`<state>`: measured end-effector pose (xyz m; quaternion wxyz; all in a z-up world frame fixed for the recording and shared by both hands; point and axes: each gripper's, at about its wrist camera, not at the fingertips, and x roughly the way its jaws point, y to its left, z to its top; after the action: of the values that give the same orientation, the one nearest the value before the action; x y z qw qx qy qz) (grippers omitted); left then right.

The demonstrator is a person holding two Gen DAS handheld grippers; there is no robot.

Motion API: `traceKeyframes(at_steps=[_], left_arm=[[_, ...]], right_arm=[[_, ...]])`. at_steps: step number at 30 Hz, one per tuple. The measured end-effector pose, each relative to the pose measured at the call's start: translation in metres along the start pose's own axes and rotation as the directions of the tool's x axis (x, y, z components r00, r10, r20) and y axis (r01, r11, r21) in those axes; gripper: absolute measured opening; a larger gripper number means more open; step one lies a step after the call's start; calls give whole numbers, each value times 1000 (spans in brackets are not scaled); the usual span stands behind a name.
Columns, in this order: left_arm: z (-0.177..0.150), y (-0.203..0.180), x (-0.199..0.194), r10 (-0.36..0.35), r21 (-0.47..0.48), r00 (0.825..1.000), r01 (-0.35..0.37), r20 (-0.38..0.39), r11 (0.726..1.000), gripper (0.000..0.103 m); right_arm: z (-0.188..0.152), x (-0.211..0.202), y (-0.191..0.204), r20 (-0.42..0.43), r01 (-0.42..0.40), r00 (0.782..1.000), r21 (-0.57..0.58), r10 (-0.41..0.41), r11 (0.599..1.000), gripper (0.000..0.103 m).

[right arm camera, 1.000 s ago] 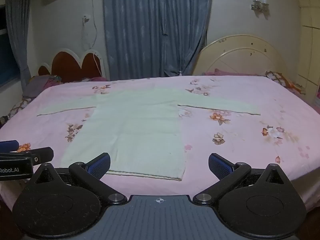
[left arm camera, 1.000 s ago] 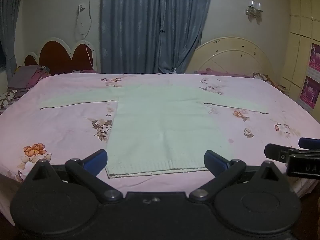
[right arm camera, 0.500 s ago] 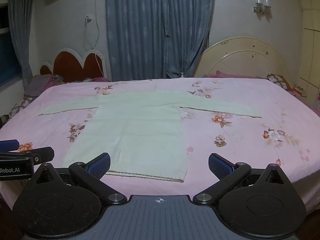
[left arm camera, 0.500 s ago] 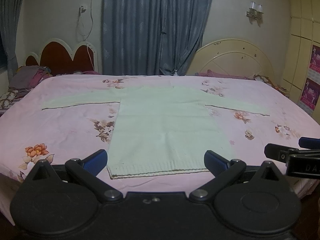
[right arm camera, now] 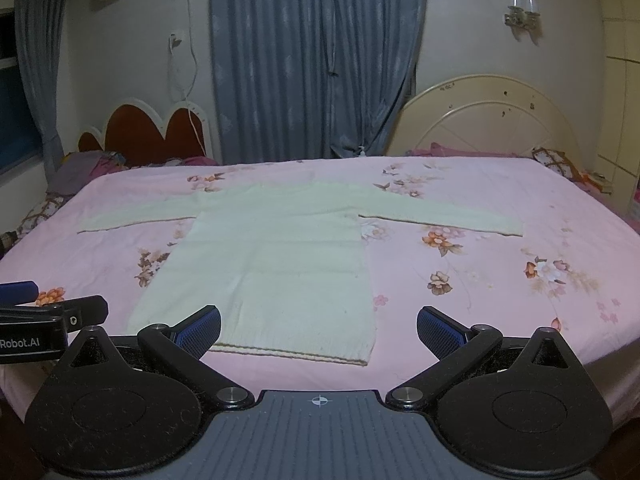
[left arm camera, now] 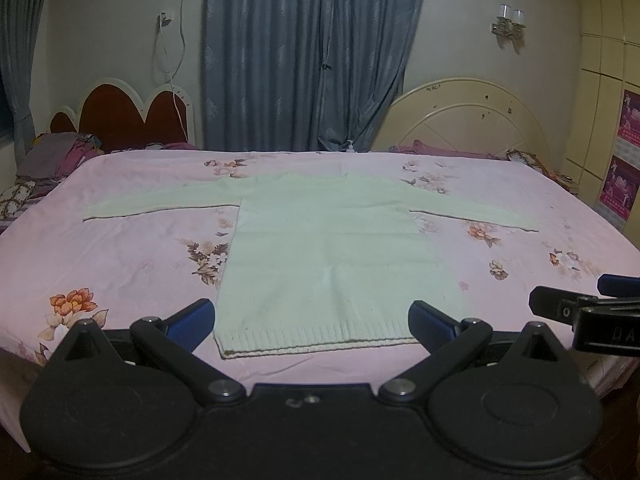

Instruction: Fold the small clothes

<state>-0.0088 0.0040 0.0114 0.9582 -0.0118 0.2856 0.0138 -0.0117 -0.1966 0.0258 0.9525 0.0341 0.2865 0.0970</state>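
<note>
In the left wrist view, the left gripper [left arm camera: 312, 316] is wide open and holds nothing, just before the hem of the pale green sweater [left arm camera: 332, 256], which lies flat on the pink bed sheet [left arm camera: 120, 256]; it is best to pinch one hem corner cleanly. In the right wrist view, the right gripper [right arm camera: 319, 325] is equally spread and empty. The sweater [right arm camera: 272, 264] has its hem toward the cameras, its collar away, and its sleeves spread sideways.

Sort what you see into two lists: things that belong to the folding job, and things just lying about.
Belongs to the job:
pale green sweater, spread flat
pink floral bedsheet under it
left claw, open
right claw, open

Just lying about:
heap of clothes by the red headboard
small bottle by the curtain
</note>
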Motion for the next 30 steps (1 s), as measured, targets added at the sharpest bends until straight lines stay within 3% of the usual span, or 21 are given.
traceKeyframes(at_steps=[30], left_arm=[[-2,6,4,9,-4,1000,-9,10,1000,103]], right_arm=[[5,-1,4,2,-1,1000,-1,1,1000,103]])
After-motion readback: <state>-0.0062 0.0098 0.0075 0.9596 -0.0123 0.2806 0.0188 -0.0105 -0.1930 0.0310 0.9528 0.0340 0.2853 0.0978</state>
